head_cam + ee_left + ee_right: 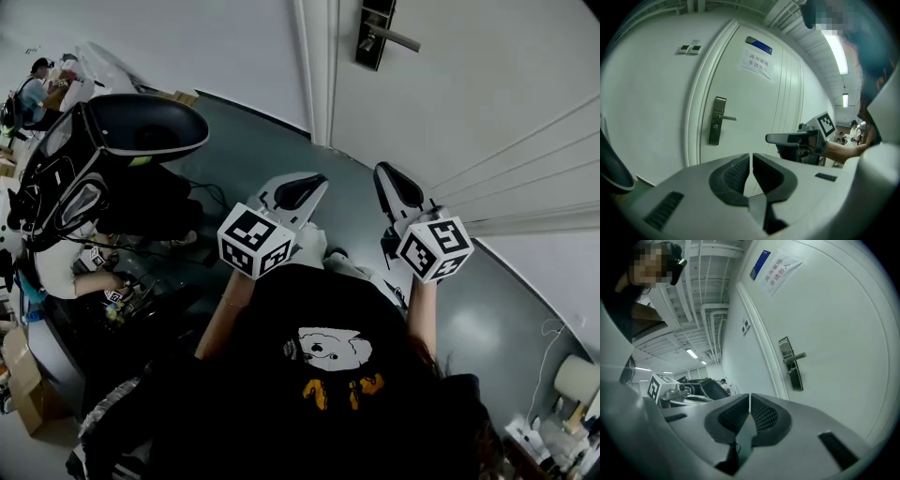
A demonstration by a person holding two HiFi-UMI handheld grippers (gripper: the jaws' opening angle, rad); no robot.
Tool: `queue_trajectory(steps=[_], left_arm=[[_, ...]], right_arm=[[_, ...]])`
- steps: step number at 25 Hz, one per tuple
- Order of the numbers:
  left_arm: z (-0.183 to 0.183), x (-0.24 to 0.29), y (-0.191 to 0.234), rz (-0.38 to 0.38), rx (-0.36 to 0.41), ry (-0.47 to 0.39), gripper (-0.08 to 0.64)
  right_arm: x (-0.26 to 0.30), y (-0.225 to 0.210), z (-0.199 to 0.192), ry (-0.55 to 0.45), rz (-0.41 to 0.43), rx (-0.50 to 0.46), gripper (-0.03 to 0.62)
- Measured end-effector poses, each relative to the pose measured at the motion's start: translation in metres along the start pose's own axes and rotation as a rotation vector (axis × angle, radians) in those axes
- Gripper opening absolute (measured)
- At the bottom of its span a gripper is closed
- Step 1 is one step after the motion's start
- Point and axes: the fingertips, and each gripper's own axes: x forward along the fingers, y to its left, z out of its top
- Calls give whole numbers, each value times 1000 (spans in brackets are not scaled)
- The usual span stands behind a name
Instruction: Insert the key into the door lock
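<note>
Left gripper: jaws pressed together, nothing visible between them. Right gripper: jaws likewise closed flush, no key discernible. Door lock: well ahead of both jaws. A stub under its lever may be the key, but it is too small to tell, so insertion stays unsettled.

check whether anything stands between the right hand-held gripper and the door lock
Nothing visible does. Only open air lies between the right hand-held gripper, jaws together, and the door lock.

Left tongs, right tongs closed, side by side.
</note>
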Motion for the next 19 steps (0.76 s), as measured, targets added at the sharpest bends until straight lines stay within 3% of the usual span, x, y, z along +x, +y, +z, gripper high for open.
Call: queue_trajectory(steps=[7, 19], left_arm=[[-4, -2, -1, -7, -8, 6, 25], [-18, 17, -11, -43, -4, 60, 25]], right_arm=[[-9, -14, 0, 12, -52, -22, 12], [-49, -70, 1, 34, -225, -89, 11]])
